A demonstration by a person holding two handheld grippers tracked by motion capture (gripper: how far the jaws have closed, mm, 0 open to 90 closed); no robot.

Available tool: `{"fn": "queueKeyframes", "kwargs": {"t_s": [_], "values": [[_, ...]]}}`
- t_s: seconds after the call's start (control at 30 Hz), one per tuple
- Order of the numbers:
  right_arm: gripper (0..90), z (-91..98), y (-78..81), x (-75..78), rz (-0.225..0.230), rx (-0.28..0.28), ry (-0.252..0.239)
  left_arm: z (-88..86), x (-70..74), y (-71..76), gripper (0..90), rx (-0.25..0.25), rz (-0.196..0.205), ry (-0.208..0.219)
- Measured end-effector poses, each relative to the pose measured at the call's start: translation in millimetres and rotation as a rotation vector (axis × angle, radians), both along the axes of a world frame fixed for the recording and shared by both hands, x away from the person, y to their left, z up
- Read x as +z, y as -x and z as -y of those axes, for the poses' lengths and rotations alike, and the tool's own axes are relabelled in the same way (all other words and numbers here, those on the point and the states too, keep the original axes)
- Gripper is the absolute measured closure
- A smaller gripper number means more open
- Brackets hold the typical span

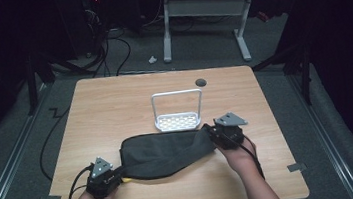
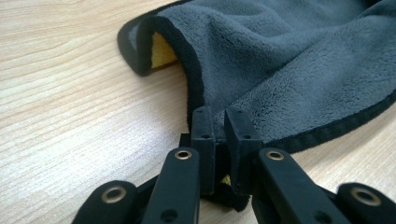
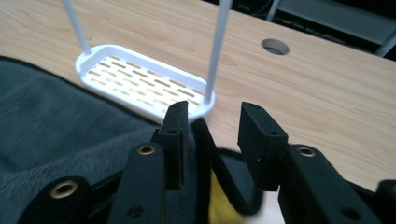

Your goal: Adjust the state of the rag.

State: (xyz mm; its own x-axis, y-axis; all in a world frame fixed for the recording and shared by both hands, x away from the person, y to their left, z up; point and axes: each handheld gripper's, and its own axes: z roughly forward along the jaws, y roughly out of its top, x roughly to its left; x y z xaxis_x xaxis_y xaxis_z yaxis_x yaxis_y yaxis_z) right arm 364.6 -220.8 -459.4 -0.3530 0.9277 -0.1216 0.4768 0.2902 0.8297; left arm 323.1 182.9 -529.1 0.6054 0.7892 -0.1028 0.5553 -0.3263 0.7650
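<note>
On the wooden table [image 1: 114, 101] a dark grey towel [image 1: 165, 153] with black edging lies in a loose folded band, just in front of the white rack [image 1: 178, 122], which serves as the landmark; the towel's far edge runs close along the rack's slotted base, and its yellow underside peeks out at the left corner; well to the left of the rack and nearer the person, the left gripper [image 1: 115, 178] meets that left end of the towel, its jaws clenched on the black hem, as the left gripper view shows with the towel [image 2: 289, 60] pinched between the pads of the left gripper [image 2: 219, 126]; just right of the rack, the right gripper [image 1: 212, 131] sits at the towel's raised right end; in the right gripper view the right gripper [image 3: 217, 121] stands with jaws parted, the folded hem between them but not squeezed; the rack [image 3: 140, 79] lies just beyond.
</note>
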Motion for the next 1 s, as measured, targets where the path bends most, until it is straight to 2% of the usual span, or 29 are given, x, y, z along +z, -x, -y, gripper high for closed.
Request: {"fn": "queueKeyframes", "kwargs": {"t_s": [0.1, 0.2, 0.23, 0.33, 0.43, 0.47, 0.53, 0.57, 0.6, 0.63, 0.7, 0.73, 0.77, 0.87, 0.93, 1.0], "values": [[62.6, 14.7, 26.2, -2.6, 0.017, -0.008, -0.003, 0.1, -1.4, 0.3, 82.8, -0.001, 0.009, -0.005], [61.9, 25.1, 46.4, -18.4, -0.011, -0.015, -0.012, 0.0, -2.1, 0.7, 82.8, 0.004, 0.012, -0.002], [60.6, 27.5, 52.0, -27.5, -0.035, -0.012, -0.022, 0.3, -2.2, 0.9, 82.7, 0.005, 0.013, 0.000], [58.4, 27.5, 55.6, -49.0, -0.103, -0.004, -0.043, 0.1, -2.6, 0.9, 82.7, 0.004, 0.015, 0.003], [59.0, 22.8, 51.2, -61.8, -0.161, 0.014, -0.045, -0.4, -2.6, 0.9, 82.7, 0.001, 0.015, 0.005], [61.1, 21.2, 51.3, -64.1, -0.168, 0.015, -0.043, -0.4, -2.4, 1.2, 82.7, 0.000, 0.015, 0.001], [80.5, 19.0, 55.5, -65.0, -0.172, 0.037, -0.039, 0.0, -2.1, 1.9, 82.7, 0.000, 0.018, -0.005], [83.8, 18.0, 59.4, -62.6, -0.143, 0.044, 0.001, 0.2, -1.7, 2.2, 82.7, 0.001, 0.018, -0.006], [84.8, 17.8, 63.4, -57.2, -0.124, 0.041, 0.016, 0.1, -0.2, 3.0, 82.8, 0.000, 0.018, -0.006], [85.1, 19.3, 68.8, -47.7, -0.095, 0.039, 0.011, -0.2, 1.6, 4.0, 82.9, -0.001, 0.022, -0.011], [84.9, 21.2, 78.8, -30.7, -0.043, 0.030, -0.001, -1.1, 9.0, 8.4, 83.3, -0.002, 0.045, 0.010], [84.6, 21.6, 87.3, -16.0, 0.003, 0.033, 0.012, -1.8, 14.8, 11.5, 83.5, -0.006, 0.061, 0.027], [84.6, 21.6, 87.3, -16.0, 0.003, 0.033, 0.012, -2.5, 21.6, 15.0, 83.5, -0.012, 0.089, 0.040], [84.3, 21.7, 95.7, 10.5, 0.069, 0.039, 0.026, -6.3, 47.1, 26.5, 83.7, -0.019, 0.178, 0.081], [84.2, 21.2, 96.0, 28.0, 0.109, 0.036, 0.022, -9.8, 60.6, 32.0, 83.7, -0.018, 0.217, 0.120], [83.5, 20.9, 91.4, 42.8, 0.139, 0.034, 0.008, -11.2, 67.3, 31.3, 83.8, -0.018, 0.229, 0.136]]}}
